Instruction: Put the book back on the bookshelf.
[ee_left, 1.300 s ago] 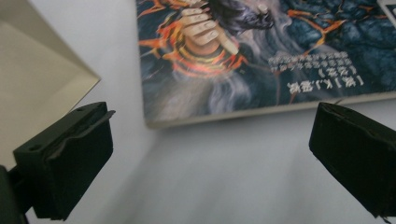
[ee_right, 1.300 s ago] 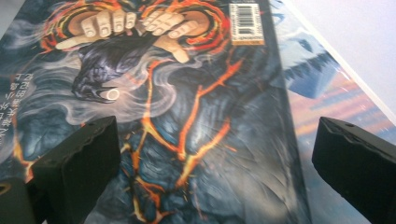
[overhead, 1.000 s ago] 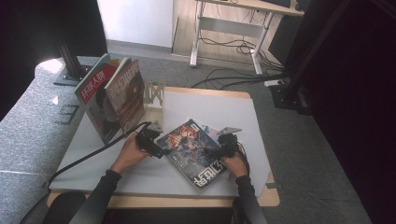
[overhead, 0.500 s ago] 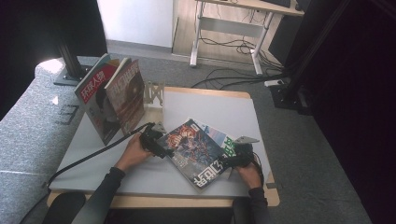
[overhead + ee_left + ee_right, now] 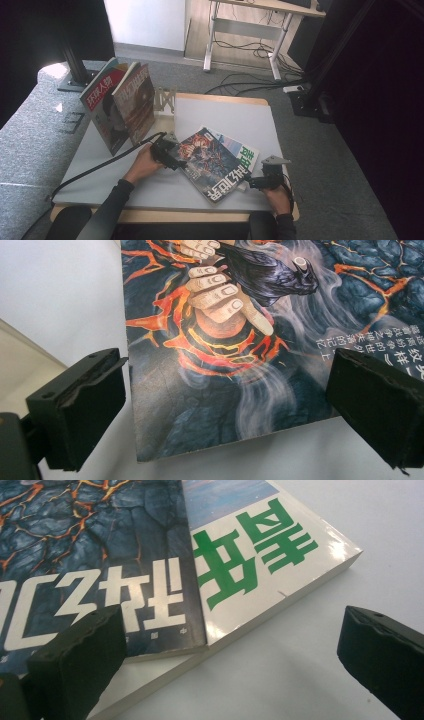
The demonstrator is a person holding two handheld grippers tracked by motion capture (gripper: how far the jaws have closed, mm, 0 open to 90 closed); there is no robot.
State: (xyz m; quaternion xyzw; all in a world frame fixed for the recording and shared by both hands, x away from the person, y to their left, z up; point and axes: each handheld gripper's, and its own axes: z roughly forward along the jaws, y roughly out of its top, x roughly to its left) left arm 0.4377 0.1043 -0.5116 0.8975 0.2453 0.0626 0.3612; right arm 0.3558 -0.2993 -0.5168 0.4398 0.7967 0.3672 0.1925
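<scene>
Dark magazine (image 5: pixel 212 162), its cover all lava-cracked rock with big white characters, lies askew atop the white green-lettered book (image 5: pixel 243 155). Left gripper (image 5: pixel 225 405) straddles its corner, jaws wide; right gripper (image 5: pixel 225 665) gapes empty beside the book.

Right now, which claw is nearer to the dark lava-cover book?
Left. The left claw sits at the dark lava-cover book's corner, jaws open astride it; the right claw hangs open just off its opposite edge.

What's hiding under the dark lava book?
A white book with green letters lies under the dark book, poking out at one side and corner. The rest of its cover is hidden, so I can't tell what is printed there.
</scene>
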